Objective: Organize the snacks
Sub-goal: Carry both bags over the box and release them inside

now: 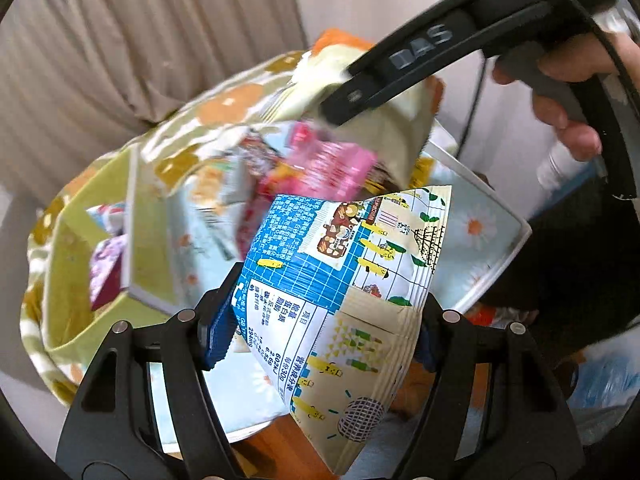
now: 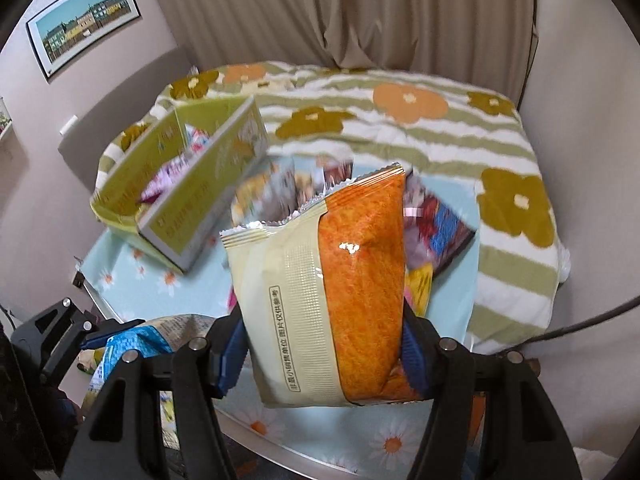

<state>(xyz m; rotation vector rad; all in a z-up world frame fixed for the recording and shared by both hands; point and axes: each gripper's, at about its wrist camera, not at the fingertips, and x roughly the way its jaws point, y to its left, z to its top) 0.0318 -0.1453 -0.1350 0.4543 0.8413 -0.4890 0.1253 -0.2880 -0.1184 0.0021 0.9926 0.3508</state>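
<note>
Left gripper: the left gripper (image 1: 324, 328) is clamped on a blue-and-cream snack bag (image 1: 348, 292), its blue pads pressing both sides of the bag above the tray (image 1: 500, 256).
Right gripper: the right gripper (image 2: 324, 356) is clamped on an orange-and-cream snack bag (image 2: 332, 280), held upright over the near part of the tray (image 2: 280, 444).
Tray: pale blue with daisies and a white rim; it rests on a flowered, striped blanket (image 2: 400, 104).
Snack pile: loose packets (image 2: 436, 216) lie in the tray behind the orange-and-cream bag; motion blur and the two held bags hide most of them, so their number and print cannot be made out.
Green box: an open green box (image 2: 180, 184) sits tilted at the tray's far left corner, part on the tray and part on the blanket, with pink and purple packets (image 2: 176, 172) inside, only partly seen.
Cut off: in the left wrist view the right gripper's black frame (image 1: 400, 64) crosses the top of the picture, with the person's hand (image 1: 568, 96) on its handle; the lower end of the blue-and-cream bag is hidden between the gripper arms.
Edges: the tray's right rim meets a dark, unreadable shape in the left wrist view.
Open room: bare blanket spreads right of and behind the tray; a curtain (image 2: 360, 8) stands beyond it.
</note>
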